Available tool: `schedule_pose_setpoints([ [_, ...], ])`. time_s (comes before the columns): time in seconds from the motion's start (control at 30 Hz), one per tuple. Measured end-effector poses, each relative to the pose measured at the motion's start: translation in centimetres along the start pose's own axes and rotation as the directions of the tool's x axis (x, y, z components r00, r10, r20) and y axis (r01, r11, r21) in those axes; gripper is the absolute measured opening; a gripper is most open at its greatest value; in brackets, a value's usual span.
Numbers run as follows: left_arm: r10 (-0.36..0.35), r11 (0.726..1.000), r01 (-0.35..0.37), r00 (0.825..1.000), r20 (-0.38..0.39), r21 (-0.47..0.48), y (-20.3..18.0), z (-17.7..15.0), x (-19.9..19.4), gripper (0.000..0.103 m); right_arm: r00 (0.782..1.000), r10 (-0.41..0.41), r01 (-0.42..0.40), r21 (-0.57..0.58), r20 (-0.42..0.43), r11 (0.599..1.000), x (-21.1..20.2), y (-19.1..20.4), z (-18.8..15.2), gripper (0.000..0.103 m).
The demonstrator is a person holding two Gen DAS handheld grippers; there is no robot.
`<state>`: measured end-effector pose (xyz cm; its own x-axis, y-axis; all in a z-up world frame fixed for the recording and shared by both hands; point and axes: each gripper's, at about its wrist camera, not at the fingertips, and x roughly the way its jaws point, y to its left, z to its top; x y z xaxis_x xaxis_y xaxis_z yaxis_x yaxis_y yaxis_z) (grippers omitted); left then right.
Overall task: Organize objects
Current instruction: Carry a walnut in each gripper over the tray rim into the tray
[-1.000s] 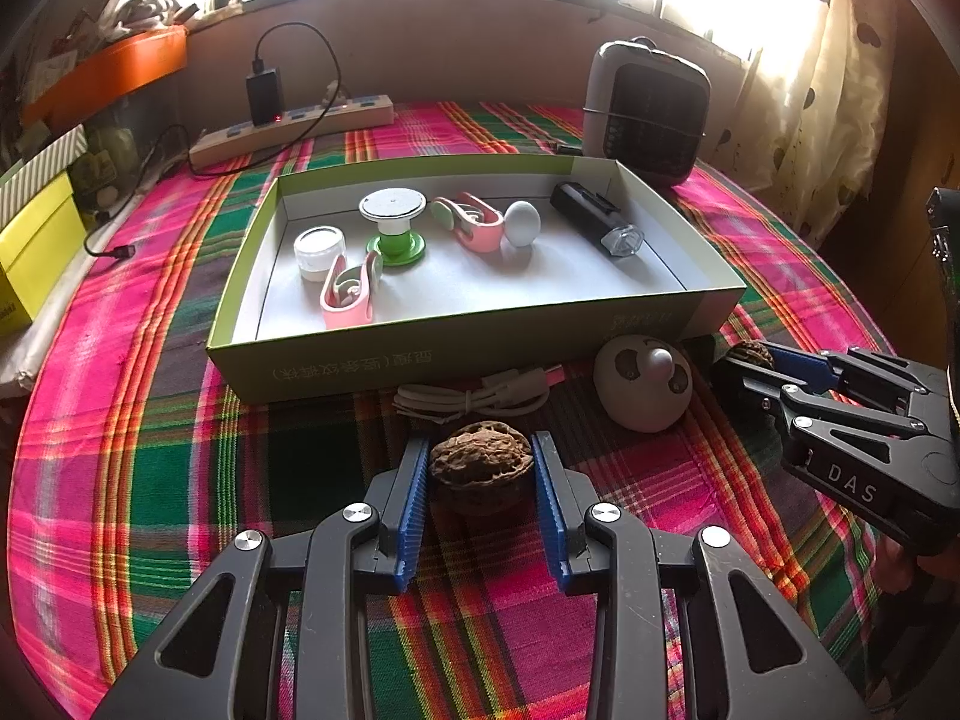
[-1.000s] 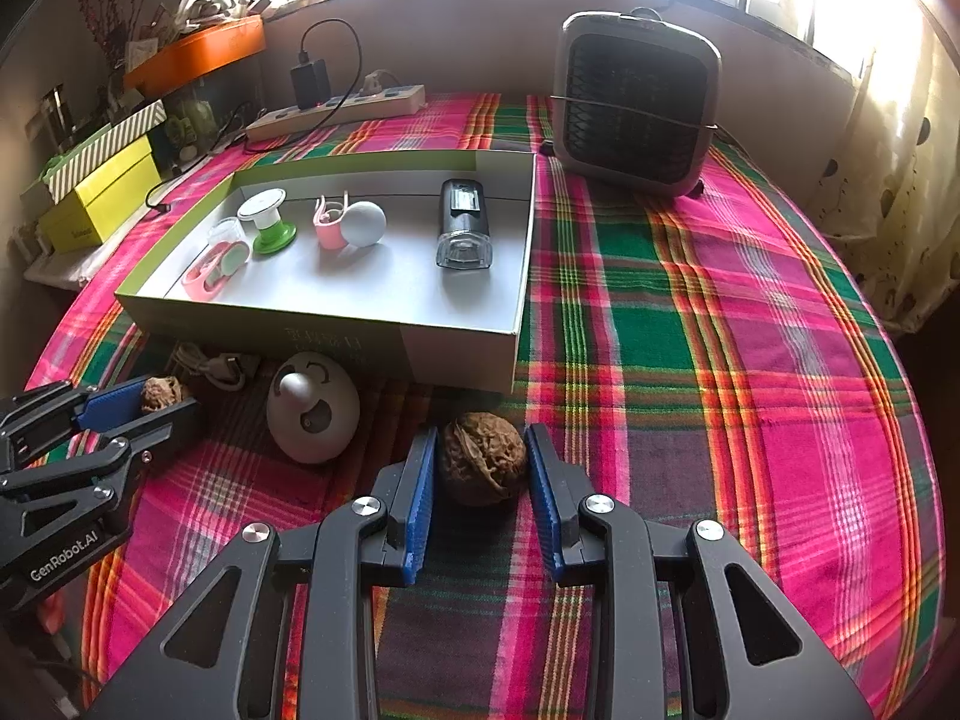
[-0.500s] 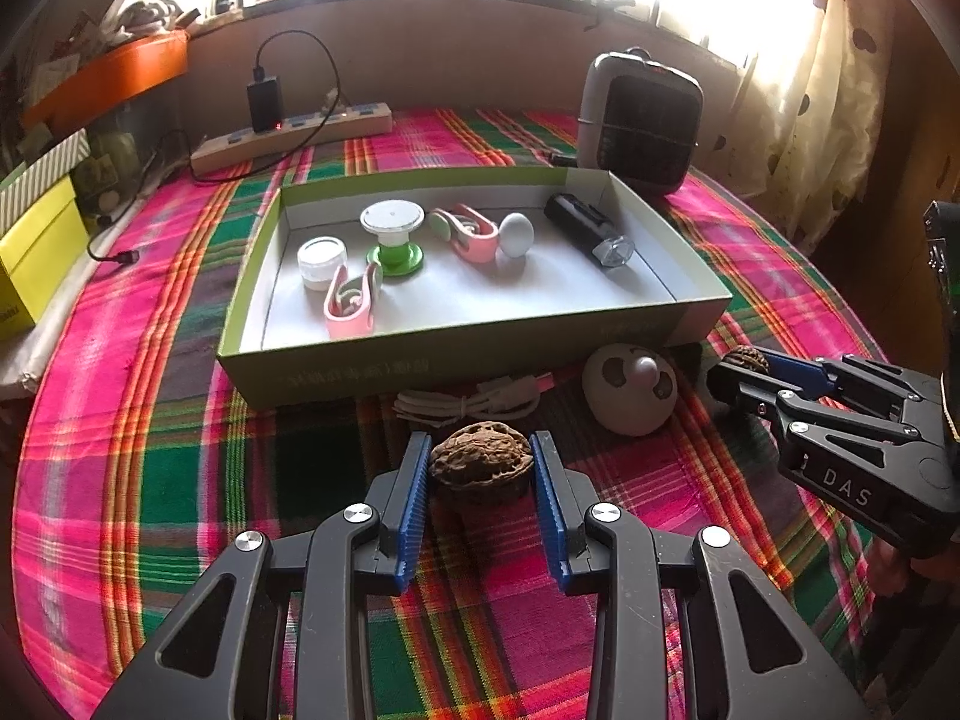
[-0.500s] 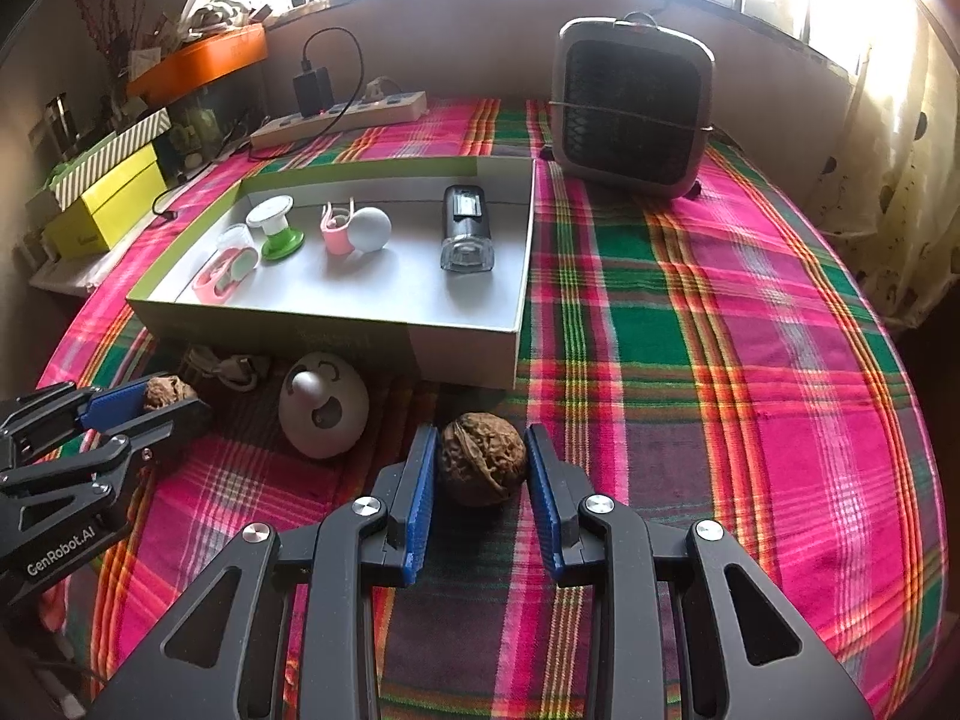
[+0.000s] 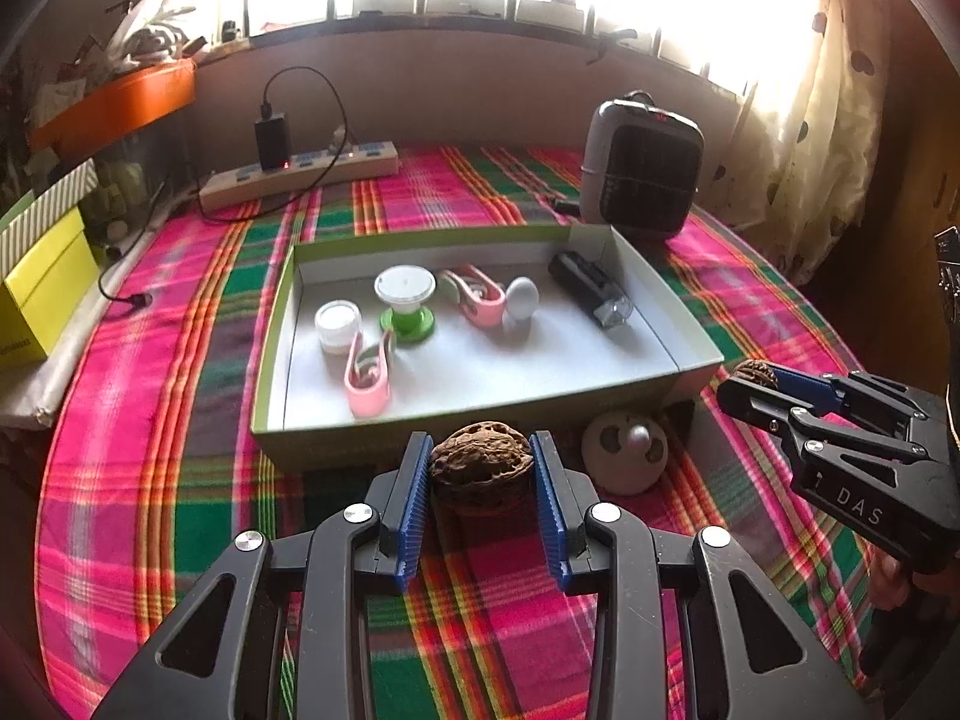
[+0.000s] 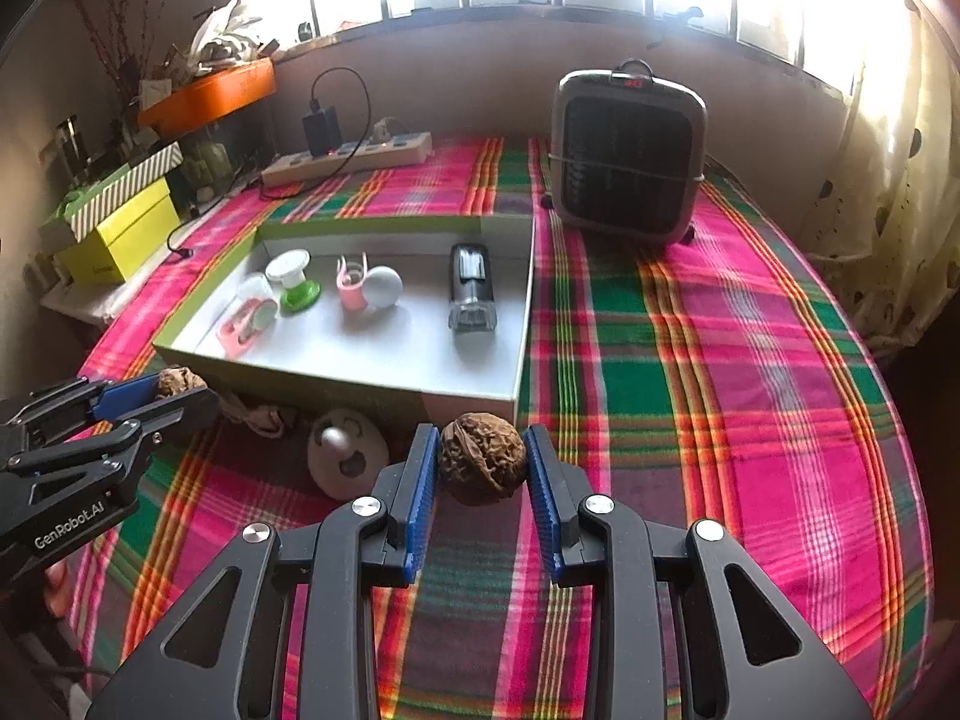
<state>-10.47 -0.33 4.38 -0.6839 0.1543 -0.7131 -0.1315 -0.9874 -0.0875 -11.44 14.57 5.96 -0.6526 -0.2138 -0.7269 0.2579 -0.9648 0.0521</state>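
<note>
My left gripper [image 5: 480, 438] is shut on a brown walnut [image 5: 482, 467], held above the plaid tablecloth just in front of the green-rimmed box [image 5: 273, 324]. My right gripper [image 6: 481, 431] is shut on a second walnut [image 6: 483, 465] near the box's front right corner. Each gripper shows in the other's view: the right gripper [image 5: 741, 387] with its walnut [image 5: 757, 371], the left gripper [image 6: 180, 393] with its walnut [image 6: 179, 381]. Inside the box [image 6: 336, 378] lie a white jar, a green-and-white spool, two pink clips, a white egg shape and a black device.
A round white gadget [image 5: 624, 459] and a coiled cable [image 6: 252, 414] lie on the cloth against the box's front wall. A grey heater [image 5: 639, 171] stands behind the box, with a power strip [image 5: 300, 177] at the back left. A yellow box [image 5: 36, 288] sits off the table's left edge.
My left gripper has risen with its walnut, so the box sits lower in its view and the cable is hidden behind the nut. The right gripper has barely moved.
</note>
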Motion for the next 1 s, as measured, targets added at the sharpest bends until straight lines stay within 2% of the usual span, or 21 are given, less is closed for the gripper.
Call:
schedule_pose_setpoints([
  [0.5, 0.02, 1.0, -0.02, 1.0, -0.006, -0.006, 1.4, 2.8, 2.4, 0.03, 0.999, 0.047, -0.047, -0.01, 0.002, 0.999, 2.1, 0.5, 3.3, 0.031],
  [1.0, 0.038, 0.999, -0.039, 0.998, -0.041, -0.004, 2.0, 3.5, 5.3, 0.03, 0.997, 0.059, -0.06, -0.017, -0.058, 0.998, 5.5, 0.6, 4.5, 0.031],
])
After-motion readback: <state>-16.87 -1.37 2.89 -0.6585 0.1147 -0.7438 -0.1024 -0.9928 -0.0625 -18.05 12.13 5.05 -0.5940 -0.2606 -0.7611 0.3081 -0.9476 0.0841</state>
